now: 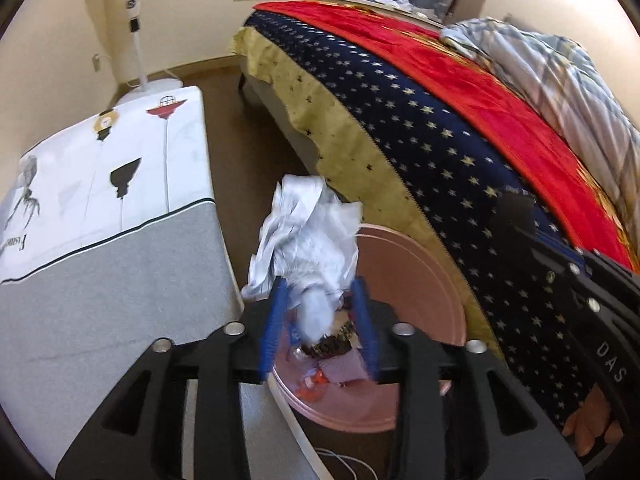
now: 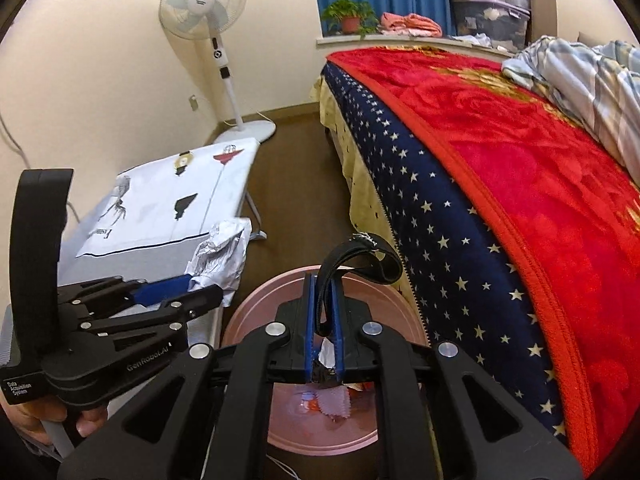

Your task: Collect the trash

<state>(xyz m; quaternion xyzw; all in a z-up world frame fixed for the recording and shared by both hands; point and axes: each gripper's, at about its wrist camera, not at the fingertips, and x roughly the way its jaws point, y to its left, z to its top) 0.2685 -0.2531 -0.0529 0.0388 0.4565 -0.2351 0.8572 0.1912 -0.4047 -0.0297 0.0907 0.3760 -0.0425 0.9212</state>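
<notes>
A crumpled white paper wad (image 1: 308,236) hangs between the blue pads of my left gripper (image 1: 318,292), right over the round pink bin (image 1: 424,268). The jaws stand wider than the wad's lower part, so it sits loosely between them. In the right wrist view the left gripper (image 2: 200,286) reaches in from the left with the paper wad (image 2: 220,256) at its tips. My right gripper (image 2: 322,280) is shut on a black strap (image 2: 360,248) that loops up above the pink bin (image 2: 248,308). Orange and purple scraps lie inside the bin.
A low table with a white and grey printed cover (image 1: 100,200) stands left of the bin. The bed with a red and star-patterned blanket (image 1: 440,120) rises close on the right. A standing fan (image 2: 204,4) is at the far wall. White cable (image 1: 344,460) lies on the brown floor.
</notes>
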